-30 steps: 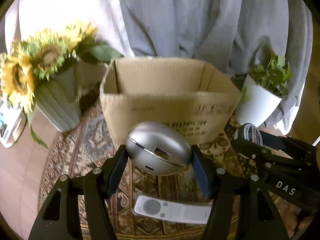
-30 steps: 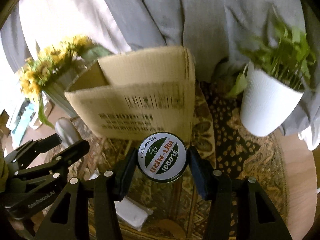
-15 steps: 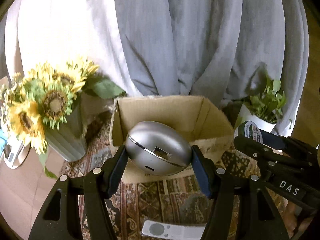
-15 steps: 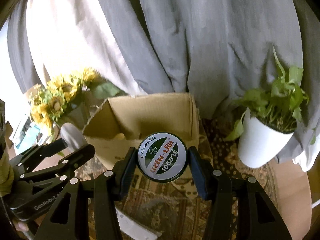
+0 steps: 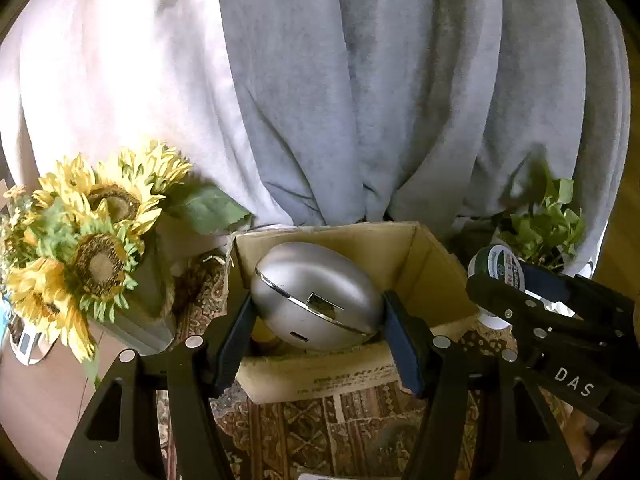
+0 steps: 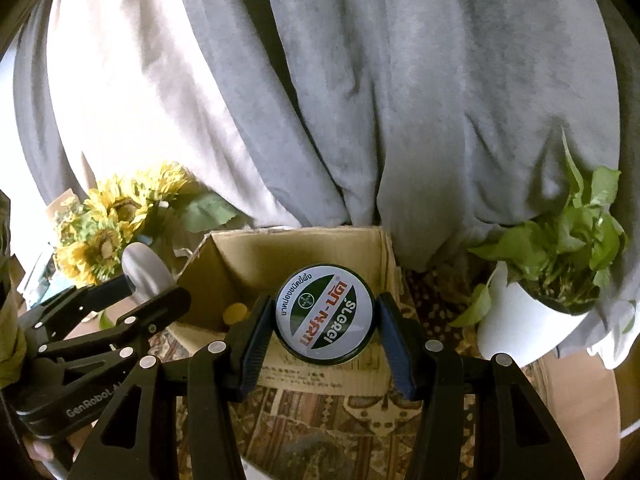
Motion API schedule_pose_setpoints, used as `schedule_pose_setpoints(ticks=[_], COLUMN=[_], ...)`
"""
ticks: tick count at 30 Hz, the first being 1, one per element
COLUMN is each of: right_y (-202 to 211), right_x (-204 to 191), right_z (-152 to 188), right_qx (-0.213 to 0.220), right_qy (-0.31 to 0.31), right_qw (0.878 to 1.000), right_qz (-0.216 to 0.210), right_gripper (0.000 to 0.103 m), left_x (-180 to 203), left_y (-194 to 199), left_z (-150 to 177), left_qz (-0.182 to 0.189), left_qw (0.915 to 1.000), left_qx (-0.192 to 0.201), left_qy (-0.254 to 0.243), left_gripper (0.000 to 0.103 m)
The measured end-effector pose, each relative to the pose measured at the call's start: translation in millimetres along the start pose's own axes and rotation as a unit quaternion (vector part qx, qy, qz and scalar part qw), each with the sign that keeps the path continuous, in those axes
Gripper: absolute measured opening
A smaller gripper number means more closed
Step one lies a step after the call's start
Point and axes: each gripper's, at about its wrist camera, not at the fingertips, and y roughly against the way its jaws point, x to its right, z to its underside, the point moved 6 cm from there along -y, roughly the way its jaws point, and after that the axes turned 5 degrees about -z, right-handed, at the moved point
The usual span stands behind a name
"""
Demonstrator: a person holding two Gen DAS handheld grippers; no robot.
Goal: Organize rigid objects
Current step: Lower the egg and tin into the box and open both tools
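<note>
The left gripper clamped a silver case, the right gripper a round tin, cardboard box at twelve o'clock.

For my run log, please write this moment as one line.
left gripper: shut on silver case | right gripper: shut on round tin | both raised before open cardboard box

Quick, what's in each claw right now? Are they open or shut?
Left gripper: shut on the silver egg-shaped case, above the cardboard box.
Right gripper: shut on the round tin, near the box too.
</note>
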Motion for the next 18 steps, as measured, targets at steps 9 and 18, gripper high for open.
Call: schedule_pose_setpoints(ticks=[9, 18], right_y=[-27.2, -66.1], right_x=[3.3, 13.3], right_z=[-13.4, -13.3], right_qx=[-0.013, -0.059], right_qy=[0.003, -0.006], right_qw=[1.000, 0.998], right_qz=[-0.003, -0.002], right_gripper=[0.053, 0.053], left_x=[-5.7, -9.7], left_y=[-27.8, -66.2], left_z=[-8.5, -4.1], left_qz=[0.010, 0.009], left_qw=[0.9995, 0.9964], left_qx=[-0.030, -0.084], left_qy=[0.004, 0.003], left_gripper=[0.063, 0.063])
